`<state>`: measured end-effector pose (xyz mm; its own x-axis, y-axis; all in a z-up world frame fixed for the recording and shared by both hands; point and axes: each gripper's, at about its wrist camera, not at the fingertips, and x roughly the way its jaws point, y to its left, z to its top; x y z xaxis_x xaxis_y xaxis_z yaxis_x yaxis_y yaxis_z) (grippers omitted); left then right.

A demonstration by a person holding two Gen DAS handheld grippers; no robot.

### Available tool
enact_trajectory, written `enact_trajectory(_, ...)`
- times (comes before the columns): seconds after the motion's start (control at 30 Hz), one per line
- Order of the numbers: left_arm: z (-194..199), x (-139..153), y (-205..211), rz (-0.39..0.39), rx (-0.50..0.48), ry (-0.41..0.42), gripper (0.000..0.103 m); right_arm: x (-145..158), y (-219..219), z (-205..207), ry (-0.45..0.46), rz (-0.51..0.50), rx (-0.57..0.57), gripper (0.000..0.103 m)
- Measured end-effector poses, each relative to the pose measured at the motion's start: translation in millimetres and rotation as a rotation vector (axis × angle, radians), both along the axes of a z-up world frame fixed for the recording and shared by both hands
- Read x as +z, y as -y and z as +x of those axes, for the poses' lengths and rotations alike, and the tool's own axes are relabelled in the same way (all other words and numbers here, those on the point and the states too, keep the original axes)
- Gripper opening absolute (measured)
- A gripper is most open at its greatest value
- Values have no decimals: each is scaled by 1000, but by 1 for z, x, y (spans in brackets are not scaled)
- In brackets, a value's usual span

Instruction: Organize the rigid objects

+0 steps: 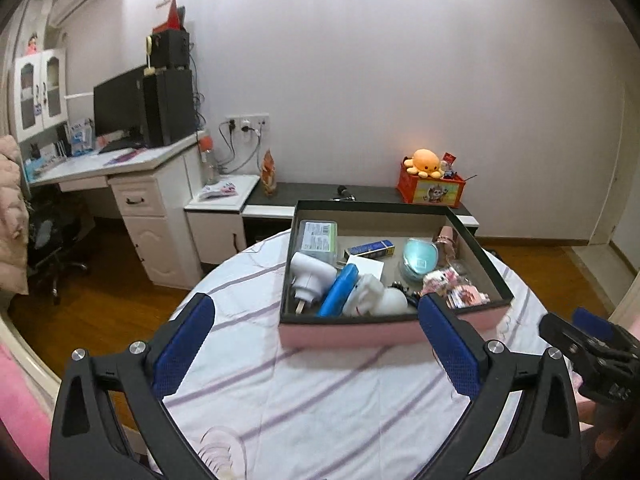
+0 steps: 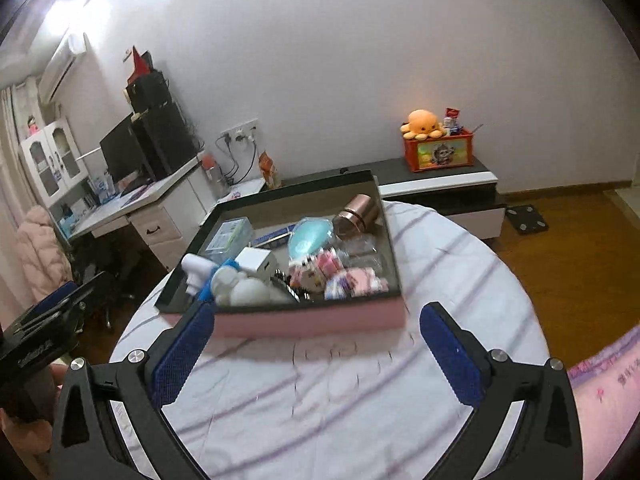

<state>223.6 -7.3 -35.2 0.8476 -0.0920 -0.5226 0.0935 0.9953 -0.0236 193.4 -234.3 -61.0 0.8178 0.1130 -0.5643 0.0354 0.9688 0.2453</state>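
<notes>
Both the left gripper and right gripper had fingers spread wide, empty, before the pink box; its labels were unreadable.

Both wrist cams are looking forward and down over the round desk with the striped white cloth, pretty close in. The left one is facing the pink shallow cardboard box straight on, the right one's tilting, and both are sharing that box and the back wall.

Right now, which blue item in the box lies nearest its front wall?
The long bright-blue case, leaning by the white plug. The dark-blue carton and teal oval case sit farther back in the box.
</notes>
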Motion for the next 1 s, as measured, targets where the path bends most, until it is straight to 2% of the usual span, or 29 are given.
enact_trajectory(0.2,-50,10,3,14,-1,19,103,8,8,-68,36,-5,-46,103)
enact_trajectory(0.47,-107,12,4,9,5,46,103,25,-6,-132,93,-29,-51,103)
enact_trajectory(0.63,-131,7,-3,18,25,34,103,32,-34,-153,115,-124,-3,103)
enact_trajectory(0.8,-149,7,-13,68,51,49,103,37,-43,-161,135,-120,18,103)
enact_trajectory(1.0,-164,7,-30,39,83,37,103,39,-46,-165,137,-121,19,103)
